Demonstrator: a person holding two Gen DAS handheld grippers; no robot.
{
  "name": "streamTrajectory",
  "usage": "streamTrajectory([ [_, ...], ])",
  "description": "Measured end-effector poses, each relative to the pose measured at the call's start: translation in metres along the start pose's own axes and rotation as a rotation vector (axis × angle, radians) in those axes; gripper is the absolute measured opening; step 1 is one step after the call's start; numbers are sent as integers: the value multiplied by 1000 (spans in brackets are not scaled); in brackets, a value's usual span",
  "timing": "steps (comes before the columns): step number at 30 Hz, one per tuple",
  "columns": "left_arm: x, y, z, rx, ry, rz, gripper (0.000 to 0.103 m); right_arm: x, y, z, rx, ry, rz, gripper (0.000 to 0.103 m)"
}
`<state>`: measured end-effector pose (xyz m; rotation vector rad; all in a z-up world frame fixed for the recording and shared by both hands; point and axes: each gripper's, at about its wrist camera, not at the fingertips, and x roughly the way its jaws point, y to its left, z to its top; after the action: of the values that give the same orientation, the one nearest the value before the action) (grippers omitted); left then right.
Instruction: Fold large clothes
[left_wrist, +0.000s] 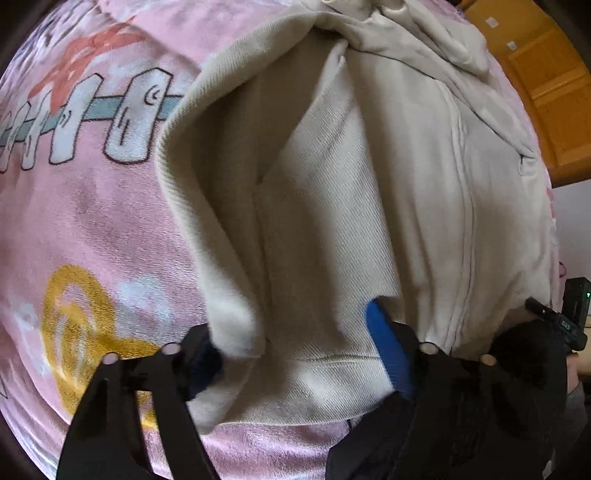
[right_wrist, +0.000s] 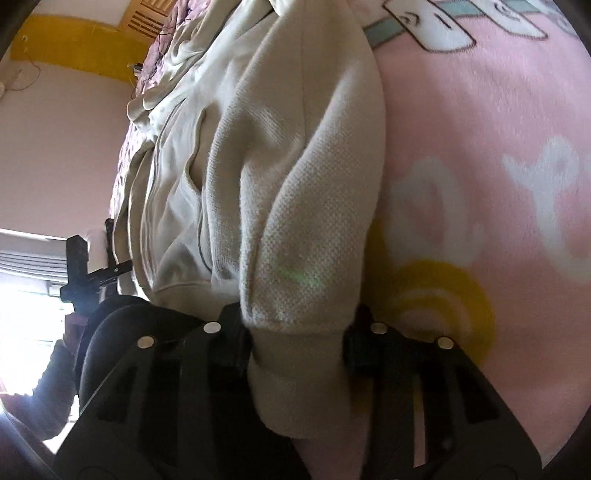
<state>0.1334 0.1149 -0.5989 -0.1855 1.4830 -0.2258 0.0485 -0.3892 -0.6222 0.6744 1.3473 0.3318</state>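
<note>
1. Your left gripper is standing wide open over the hem of the cream hoodie, which is lying on the pink blanket.
2. Your right gripper is straddling a folded cuff-like edge of the hoodie; you cannot tell whether it is pinching.

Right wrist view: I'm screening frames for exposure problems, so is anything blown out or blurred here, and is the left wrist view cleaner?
Right wrist view: the window at lower left is blown out to white, and a faint green glint sits on the cream sleeve; fisheye bends the edges. Left wrist view: evenly lit, no glare, slight softness on the pink blanket, shadow in the hoodie's folds.
</note>
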Motion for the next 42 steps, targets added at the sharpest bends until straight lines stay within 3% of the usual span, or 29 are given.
streamTrajectory([
  [2,-2,-5,1,20,4,13,56,2,2,2,0,16,5,38],
  [5,-9,1,-4,38,7,19,53,7,1,5,19,36,45,53],
  [7,-8,-1,-4,42,8,21,52,9,8,8,-12,37,23,54],
  [9,-5,-1,-3,44,5,27,47,13,21,7,-78,35,-51,48],
  [11,-3,-7,2,26,-7,45,28,11,21,6,-76,23,-76,34],
  [14,-5,-4,5,-11,-10,13,23,4,14,4,-24,2,-27,21],
  [17,-12,-3,6,-4,-18,-22,17,0,20,4,-27,-7,-19,16],
  [19,-20,-5,13,11,-43,-63,16,-4,21,11,25,-70,77,13],
  [20,-24,-8,17,18,-60,-81,16,-9,20,18,57,-101,160,13],
  [26,-44,-19,51,-6,-161,-160,16,-29,41,75,78,-226,336,13],
  [30,-76,-24,82,24,-279,-136,16,-52,66,113,27,-293,376,13],
  [36,-115,-16,134,4,-414,-168,16,-92,71,169,30,-373,450,13],
  [42,-140,-20,221,-17,-522,-176,16,-96,80,246,49,-394,476,13],
])
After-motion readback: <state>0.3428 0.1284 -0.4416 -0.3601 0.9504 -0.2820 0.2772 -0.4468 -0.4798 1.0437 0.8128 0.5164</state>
